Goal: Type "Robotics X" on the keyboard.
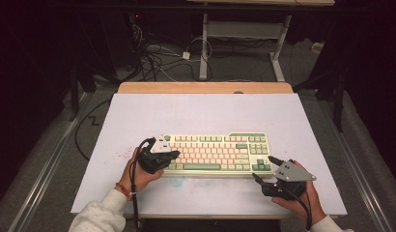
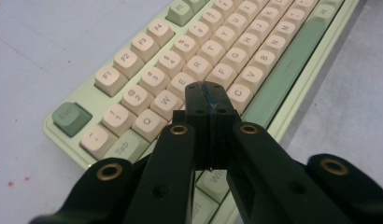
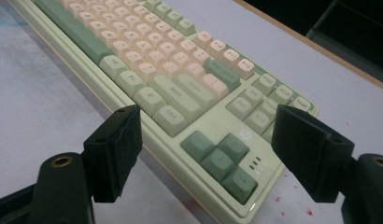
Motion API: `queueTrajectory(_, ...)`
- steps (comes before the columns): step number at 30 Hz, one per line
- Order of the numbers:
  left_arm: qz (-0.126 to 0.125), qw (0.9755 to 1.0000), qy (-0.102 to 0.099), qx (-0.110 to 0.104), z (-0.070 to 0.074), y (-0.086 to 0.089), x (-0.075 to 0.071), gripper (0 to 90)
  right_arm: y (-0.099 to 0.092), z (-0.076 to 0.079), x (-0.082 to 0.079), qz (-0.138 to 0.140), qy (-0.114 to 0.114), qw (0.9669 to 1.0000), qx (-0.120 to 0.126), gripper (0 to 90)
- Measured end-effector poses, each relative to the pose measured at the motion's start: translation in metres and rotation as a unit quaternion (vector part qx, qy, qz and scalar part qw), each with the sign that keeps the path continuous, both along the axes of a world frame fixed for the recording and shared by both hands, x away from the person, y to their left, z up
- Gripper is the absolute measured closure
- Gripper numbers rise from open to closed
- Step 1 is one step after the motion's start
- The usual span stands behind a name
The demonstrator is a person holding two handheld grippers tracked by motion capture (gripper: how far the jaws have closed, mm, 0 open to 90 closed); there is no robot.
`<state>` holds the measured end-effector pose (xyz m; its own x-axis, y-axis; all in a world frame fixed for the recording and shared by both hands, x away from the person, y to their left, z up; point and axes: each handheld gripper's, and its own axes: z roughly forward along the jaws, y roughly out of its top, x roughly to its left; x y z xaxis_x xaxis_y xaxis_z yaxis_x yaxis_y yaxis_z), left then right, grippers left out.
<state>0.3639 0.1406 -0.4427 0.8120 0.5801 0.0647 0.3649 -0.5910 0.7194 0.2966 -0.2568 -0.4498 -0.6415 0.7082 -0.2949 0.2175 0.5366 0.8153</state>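
With the left gripper [image 2: 209,95] pinched together, empty, above the letter keys and the right gripper [image 3: 206,154] held apart beside the arrow keys [image 3: 222,161], single keys on the mid-table keyboard [image 1: 215,153] are best pressed straight down.

Keyboard [image 1: 216,153] lies on the table [image 1: 201,113], near the person's edge, long side across. Left gripper [image 1: 174,154] sits over the keyboard's left end, jaws together above the letter keys. Right gripper [image 1: 262,169] rests at the keyboard's right front corner, its jaws apart either side of the arrow keys [image 3: 222,161].
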Motion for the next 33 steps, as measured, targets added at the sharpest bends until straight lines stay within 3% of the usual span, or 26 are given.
queueTrajectory(11,-0.012,0.9996,0.009,0.024,-0.006,-0.019,0.014,87.5,-0.001,0.0,0.0,-0.002,0.001,1.0,0.0,24.7)
queueTrajectory(25,-0.006,0.9986,0.016,0.05,-0.014,-0.019,0.021,87.5,-0.002,-0.001,0.0,-0.003,0.003,1.0,-0.006,25.0)
queueTrajectory(27,-0.005,0.9984,0.011,0.055,-0.013,-0.019,0.019,87.5,-0.003,-0.001,0.0,-0.002,0.004,1.0,-0.008,25.2)
queueTrajectory(33,-0.003,0.9991,-0.012,0.041,-0.002,-0.016,0.013,86.5,-0.005,0.001,-0.001,-0.007,-0.002,1.0,-0.003,25.2)
